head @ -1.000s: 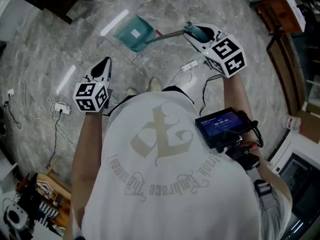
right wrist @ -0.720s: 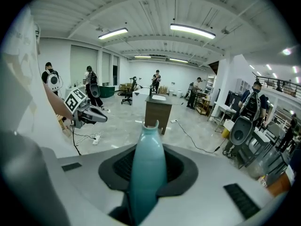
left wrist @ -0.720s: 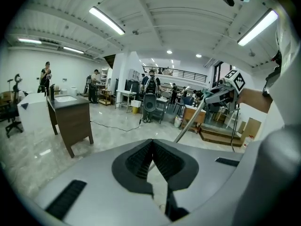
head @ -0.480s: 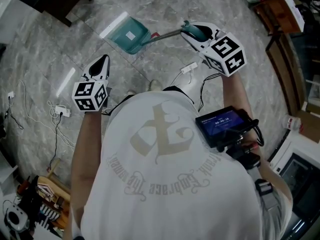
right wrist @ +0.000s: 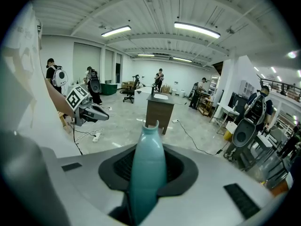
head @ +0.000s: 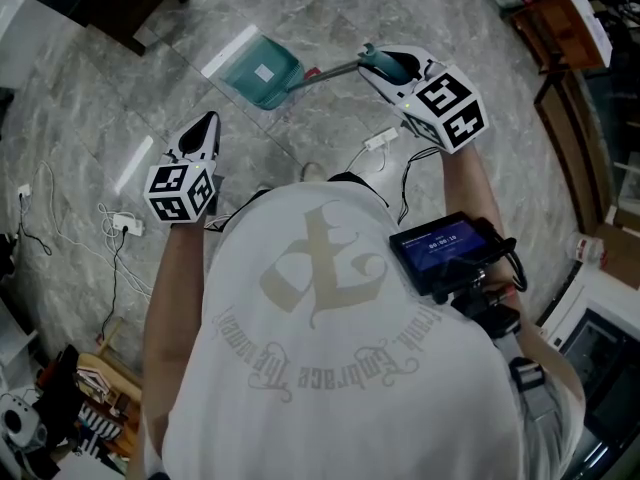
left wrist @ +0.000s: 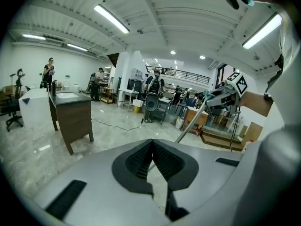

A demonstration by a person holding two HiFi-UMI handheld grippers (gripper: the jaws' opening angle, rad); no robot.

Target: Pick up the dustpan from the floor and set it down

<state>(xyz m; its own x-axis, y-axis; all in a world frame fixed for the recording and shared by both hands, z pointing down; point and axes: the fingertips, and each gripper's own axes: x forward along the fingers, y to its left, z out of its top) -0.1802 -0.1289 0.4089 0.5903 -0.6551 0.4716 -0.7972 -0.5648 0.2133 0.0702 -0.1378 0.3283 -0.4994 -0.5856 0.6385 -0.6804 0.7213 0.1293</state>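
Grey marbled floor [head: 330,18] spreads out below the person. On it lies a white power strip [head: 126,221] with trailing cable. The jaws of the right gripper [head: 382,62] are clamped on the grip end of a teal plastic dustpan [head: 262,71] with a long thin handle. Its pan hangs out ahead, over the floor. The left gripper [head: 207,128] is well apart from it, jaws pressed together on nothing.

Dustpan [head: 262,71] left of right gripper [head: 375,60] (before left gripper [head: 208,124]).
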